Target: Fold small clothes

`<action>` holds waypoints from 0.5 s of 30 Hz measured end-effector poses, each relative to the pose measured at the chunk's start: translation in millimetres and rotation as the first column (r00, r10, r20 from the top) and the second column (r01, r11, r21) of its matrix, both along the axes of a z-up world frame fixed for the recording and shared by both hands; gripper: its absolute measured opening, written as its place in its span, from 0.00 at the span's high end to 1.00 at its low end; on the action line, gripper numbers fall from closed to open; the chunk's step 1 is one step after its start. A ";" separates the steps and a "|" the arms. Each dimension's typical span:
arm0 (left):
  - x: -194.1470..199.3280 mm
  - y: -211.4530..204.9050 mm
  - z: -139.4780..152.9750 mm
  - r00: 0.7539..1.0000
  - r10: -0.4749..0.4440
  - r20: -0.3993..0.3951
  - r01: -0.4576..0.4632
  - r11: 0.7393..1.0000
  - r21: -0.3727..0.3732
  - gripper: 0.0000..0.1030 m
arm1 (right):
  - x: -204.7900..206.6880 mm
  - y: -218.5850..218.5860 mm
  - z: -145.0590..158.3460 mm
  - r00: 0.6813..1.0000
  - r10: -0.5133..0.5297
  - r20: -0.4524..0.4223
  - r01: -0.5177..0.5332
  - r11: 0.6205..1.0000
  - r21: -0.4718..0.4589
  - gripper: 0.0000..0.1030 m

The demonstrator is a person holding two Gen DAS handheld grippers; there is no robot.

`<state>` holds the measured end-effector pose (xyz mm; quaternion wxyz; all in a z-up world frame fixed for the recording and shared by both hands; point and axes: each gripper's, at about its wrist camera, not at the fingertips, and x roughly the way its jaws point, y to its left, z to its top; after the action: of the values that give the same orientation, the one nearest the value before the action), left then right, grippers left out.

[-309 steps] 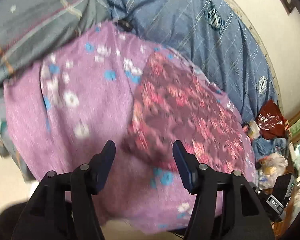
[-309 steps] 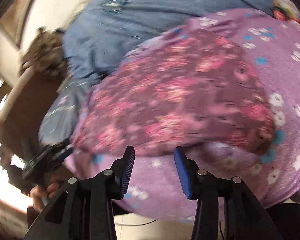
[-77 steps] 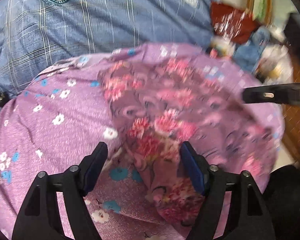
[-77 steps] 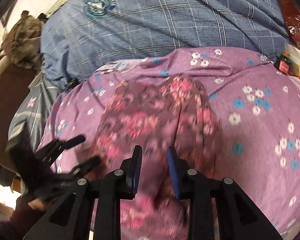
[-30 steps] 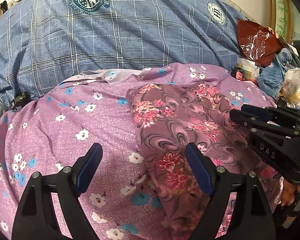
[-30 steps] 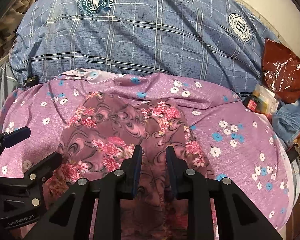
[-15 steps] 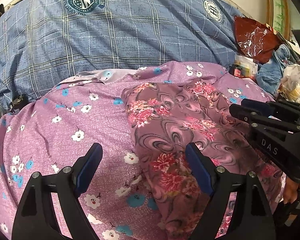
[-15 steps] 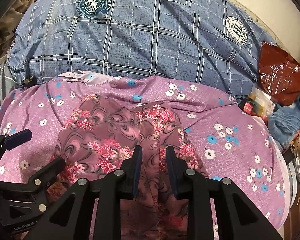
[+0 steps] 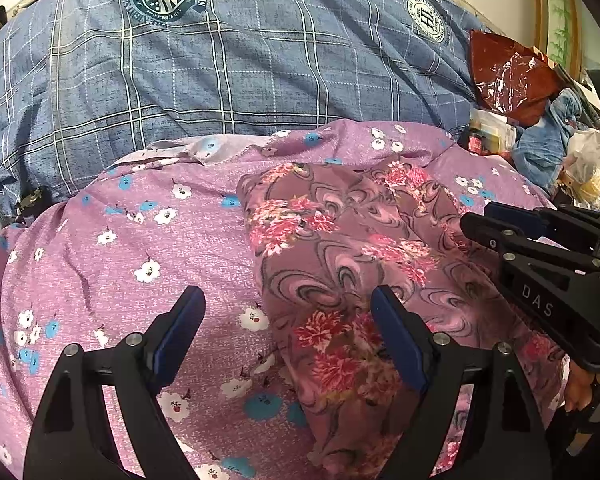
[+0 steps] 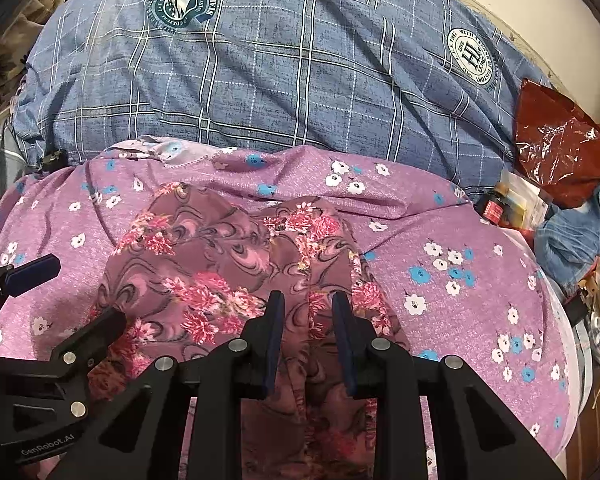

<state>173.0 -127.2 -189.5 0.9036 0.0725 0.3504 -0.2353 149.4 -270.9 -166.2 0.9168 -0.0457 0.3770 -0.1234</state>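
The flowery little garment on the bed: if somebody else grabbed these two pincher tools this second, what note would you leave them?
Left gripper: open, holding nothing, straddling the near left edge of the dark floral garment.
Right gripper: narrowly open over the garment's middle ridge; a grip cannot be confirmed.
The garment lies loosely bunched on the purple flowered cloth, in front of the blue plaid bedding.
Done: rough gathering. Left: a neat fold.

Both wrist views close—same garment (image 9: pixel 340 264)
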 end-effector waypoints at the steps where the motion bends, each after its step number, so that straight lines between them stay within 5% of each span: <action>1: 0.2 -1.0 -0.9 1.000 -0.001 -0.003 0.001 1.000 0.003 0.17 | 0.4 -0.7 -1.3 1.000 -0.001 -0.004 0.001 1.000 0.001 0.75; 9: 5.9 -8.6 -17.2 0.998 -0.004 -0.057 0.006 0.999 0.043 0.16 | 13.8 -15.4 -33.4 0.992 -0.010 -0.125 0.016 0.999 0.046 0.75; 15: 4.9 6.1 -0.6 0.999 0.020 -0.027 -0.020 1.000 -0.012 0.17 | 3.7 -35.3 -21.6 0.998 -0.009 -0.067 0.018 0.990 0.137 0.74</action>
<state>177.9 -121.1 -190.0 0.9015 0.0602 0.3620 -0.2293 153.1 -306.2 -187.7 0.9039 0.0162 0.4151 -0.1017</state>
